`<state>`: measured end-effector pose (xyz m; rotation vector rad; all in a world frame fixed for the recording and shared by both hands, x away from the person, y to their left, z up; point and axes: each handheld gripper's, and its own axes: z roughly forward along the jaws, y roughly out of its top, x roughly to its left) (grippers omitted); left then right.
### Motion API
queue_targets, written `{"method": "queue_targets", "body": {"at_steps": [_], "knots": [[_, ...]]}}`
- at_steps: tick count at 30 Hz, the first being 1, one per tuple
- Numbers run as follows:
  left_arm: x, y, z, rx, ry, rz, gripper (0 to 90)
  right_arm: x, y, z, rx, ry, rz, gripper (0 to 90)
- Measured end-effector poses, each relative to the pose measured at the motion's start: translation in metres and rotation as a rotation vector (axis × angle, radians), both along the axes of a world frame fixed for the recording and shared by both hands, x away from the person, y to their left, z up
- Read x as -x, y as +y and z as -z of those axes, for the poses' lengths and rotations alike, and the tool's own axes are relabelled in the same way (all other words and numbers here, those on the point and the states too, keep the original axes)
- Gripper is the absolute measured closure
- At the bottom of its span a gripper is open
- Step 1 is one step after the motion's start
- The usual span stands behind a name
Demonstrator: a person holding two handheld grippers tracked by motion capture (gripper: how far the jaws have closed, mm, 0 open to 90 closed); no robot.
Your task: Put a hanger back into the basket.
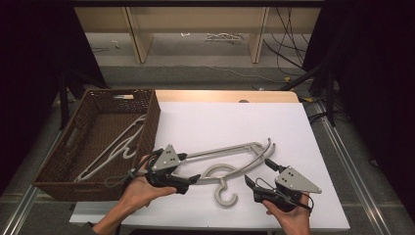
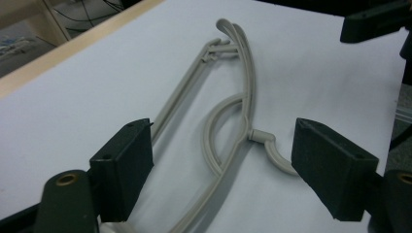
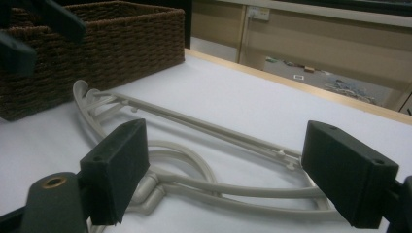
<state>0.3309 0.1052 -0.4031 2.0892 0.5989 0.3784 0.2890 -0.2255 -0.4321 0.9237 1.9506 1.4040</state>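
Mostly smooth beige curved hangers [image 1: 230, 164], woven basket [image 1: 147, 122]

Black left gripper [image 1: 192, 180] and right gripper [image 1: 257, 175] bear grey three-cornered plates.

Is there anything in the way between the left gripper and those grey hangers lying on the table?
Nothing visible. The left gripper is open right at the hangers, and its own view shows just bare white table and the hangers between its jaws. The basket sits off to the side.
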Motion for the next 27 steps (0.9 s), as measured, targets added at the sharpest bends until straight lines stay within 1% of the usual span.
{"method": "queue_targets", "body": {"at_steps": [1, 2, 3, 4, 5, 6, 7, 8, 9, 10, 11, 12, 13, 14, 15, 17, 18, 19, 20, 23, 24, 26, 27], "knots": [[-0.003, -0.006, 0.008, -0.033, 0.006, 0.022, 23.0, 0.000, 0.000, 0.000, 0.003, 0.003, -0.001, 18.2], [-0.003, -0.006, 0.008, -0.033, 0.006, 0.022, 22.9, 0.000, 0.000, 0.000, 0.003, 0.003, -0.001, 18.2], [-0.007, -0.011, 0.017, -0.049, 0.027, 0.022, 22.9, 0.000, 0.000, 0.000, 0.002, 0.001, -0.001, 18.3], [-0.007, -0.011, 0.017, -0.049, 0.027, 0.022, 22.9, 0.000, 0.000, 0.000, 0.002, 0.001, -0.001, 18.3], [-0.009, -0.014, 0.021, -0.059, 0.034, 0.026, 22.9, 0.000, 0.000, 0.000, -0.003, -0.005, 0.001, 18.2], [-0.010, -0.016, 0.023, -0.058, 0.036, 0.023, 22.8, 0.000, 0.000, 0.000, -0.001, -0.013, 0.002, 18.2], [-0.010, -0.017, 0.026, -0.070, 0.040, 0.028, 22.8, -0.001, -0.001, 0.000, 0.004, -0.026, 0.003, 18.3], [-0.011, -0.018, 0.029, -0.079, 0.035, 0.033, 22.7, 0.000, 0.000, 0.000, -0.004, -0.004, 0.001, 18.2], [-0.011, -0.020, 0.031, -0.079, 0.044, 0.030, 22.7, 0.000, -0.001, 0.000, 0.000, -0.020, 0.004, 18.3], [-0.012, -0.021, 0.034, -0.081, 0.045, 0.032, 22.7, 0.001, -0.001, 0.000, -0.001, -0.004, 0.000, 18.3], [-0.011, -0.022, 0.036, -0.085, 0.044, 0.033, 22.6, 0.001, 0.000, 0.000, -0.004, -0.001, -0.004, 18.3], [-0.011, -0.022, 0.038, -0.087, 0.042, 0.036, 22.3, 0.000, -0.001, 0.000, 0.000, -0.013, -0.004, 18.3], [-0.011, -0.022, 0.040, -0.086, 0.046, 0.037, 22.1, 0.001, 0.000, 0.000, -0.009, 0.003, -0.008, 18.3], [-0.011, -0.022, 0.041, -0.091, 0.041, 0.037, 21.8, 0.002, 0.000, 0.000, -0.010, 0.002, -0.007, 18.3], [-0.010, -0.023, 0.043, -0.077, 0.039, 0.038, 21.8, 0.001, 0.001, 0.000, -0.023, -0.006, -0.009, 18.2], [-0.010, -0.024, 0.045, -0.076, 0.030, 0.038, 21.8, 0.002, 0.000, 0.000, -0.016, 0.002, -0.011, 18.3], [-0.011, -0.024, 0.046, -0.073, 0.028, 0.036, 21.8, 0.002, -0.001, 0.000, -0.009, -0.006, -0.002, 18.3], [-0.011, -0.024, 0.047, -0.079, 0.030, 0.036, 21.8, 0.002, -0.001, 0.000, -0.013, -0.006, -0.003, 18.3], [-0.010, -0.025, 0.048, -0.076, 0.037, 0.038, 21.8, 0.002, -0.001, 0.000, -0.015, -0.007, -0.005, 18.2], [-0.012, -0.027, 0.052, -0.110, 0.038, 0.045, 21.8, 0.002, -0.001, 0.000, -0.015, -0.006, -0.006, 18.3], [-0.013, -0.027, 0.053, -0.113, 0.042, 0.048, 21.8, 0.002, -0.001, 0.000, -0.015, -0.003, -0.008, 18.3], [-0.014, -0.027, 0.055, -0.143, 0.048, 0.058, 21.4, 0.002, -0.001, 0.000, -0.016, -0.004, -0.004, 18.2], [-0.014, -0.028, 0.056, -0.146, 0.056, 0.061, 21.1, 0.002, -0.001, 0.000, -0.016, -0.003, -0.003, 18.2]]}}
